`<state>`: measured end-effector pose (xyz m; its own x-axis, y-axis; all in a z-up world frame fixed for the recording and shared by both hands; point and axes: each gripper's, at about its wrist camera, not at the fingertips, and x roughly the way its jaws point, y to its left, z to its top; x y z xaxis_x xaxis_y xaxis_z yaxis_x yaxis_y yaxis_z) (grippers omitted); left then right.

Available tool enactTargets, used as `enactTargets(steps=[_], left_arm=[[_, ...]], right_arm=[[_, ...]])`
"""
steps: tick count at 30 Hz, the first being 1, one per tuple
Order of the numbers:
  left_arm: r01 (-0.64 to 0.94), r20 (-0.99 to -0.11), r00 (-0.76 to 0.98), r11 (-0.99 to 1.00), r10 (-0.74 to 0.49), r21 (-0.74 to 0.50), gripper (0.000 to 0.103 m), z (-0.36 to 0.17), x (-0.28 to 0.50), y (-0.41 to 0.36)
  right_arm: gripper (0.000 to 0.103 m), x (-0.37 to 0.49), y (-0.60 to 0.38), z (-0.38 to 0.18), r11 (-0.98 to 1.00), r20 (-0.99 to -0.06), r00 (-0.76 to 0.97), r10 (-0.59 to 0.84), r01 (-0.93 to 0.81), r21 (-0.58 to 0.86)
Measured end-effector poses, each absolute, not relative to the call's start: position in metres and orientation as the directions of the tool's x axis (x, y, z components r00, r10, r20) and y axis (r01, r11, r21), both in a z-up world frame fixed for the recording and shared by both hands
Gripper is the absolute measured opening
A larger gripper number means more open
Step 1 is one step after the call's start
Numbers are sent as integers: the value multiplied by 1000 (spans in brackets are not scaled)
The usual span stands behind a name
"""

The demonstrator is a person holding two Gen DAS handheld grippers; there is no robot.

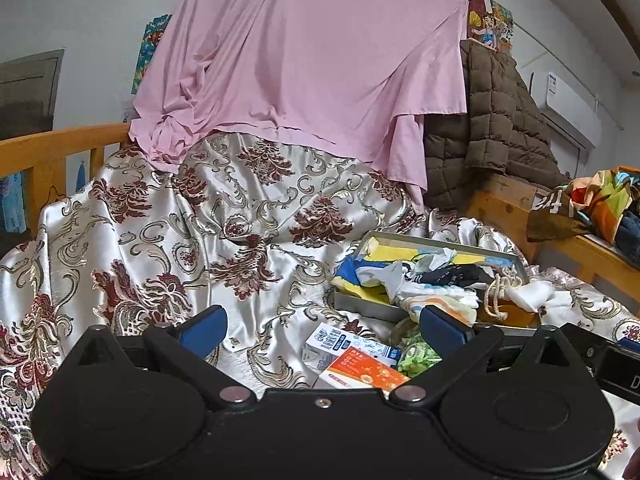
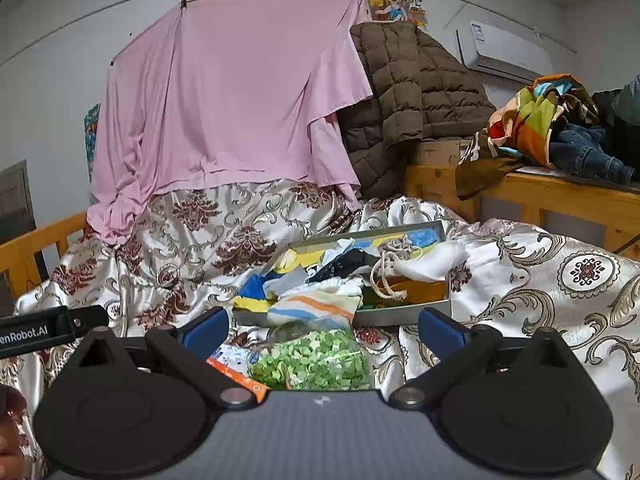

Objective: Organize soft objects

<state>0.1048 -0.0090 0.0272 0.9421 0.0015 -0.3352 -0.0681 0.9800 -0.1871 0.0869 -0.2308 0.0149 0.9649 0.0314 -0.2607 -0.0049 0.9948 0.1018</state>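
Note:
A shallow grey box (image 1: 502, 255) (image 2: 400, 316) lies on the patterned satin bedspread (image 1: 168, 232) (image 2: 540, 280), filled with soft things: yellow and blue cloths (image 1: 360, 276), a black sock (image 1: 452, 274) (image 2: 344, 262), a striped white cloth (image 2: 312, 304), a rope drawstring pouch (image 1: 500, 292) (image 2: 392, 268). My left gripper (image 1: 324, 332) is open and empty, held above the bedspread short of the box. My right gripper (image 2: 324, 332) is open and empty, above a clear bag of green bits (image 2: 312, 360) (image 1: 420, 354).
A white and blue carton (image 1: 340, 344) and an orange box (image 1: 364, 372) (image 2: 236, 376) lie near the bag. A pink sheet (image 1: 312, 60) hangs behind. A brown quilted jacket (image 2: 412, 80) and a pile of clothes (image 2: 560, 128) sit on the wooden bed frame (image 2: 560, 200).

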Motion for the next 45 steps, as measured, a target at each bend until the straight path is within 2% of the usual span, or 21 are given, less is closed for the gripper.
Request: enactTargets(steps=[10,28,45], left_arm=[[-75,-343,939,984,14,-163,102,15,100,-2],[-8,-306,952,995,-25,-103,102,-1,89,5],[2,-350,936,995,-39,-103,102,-17,92,7]], right_arm=[[103,83,-226,9,993,-263,964,26,5,115],[103,64,-204,-14,988,-270,959,-89,118,95],[103,61,-200,-29,985,-316,942,-113,147,87]])
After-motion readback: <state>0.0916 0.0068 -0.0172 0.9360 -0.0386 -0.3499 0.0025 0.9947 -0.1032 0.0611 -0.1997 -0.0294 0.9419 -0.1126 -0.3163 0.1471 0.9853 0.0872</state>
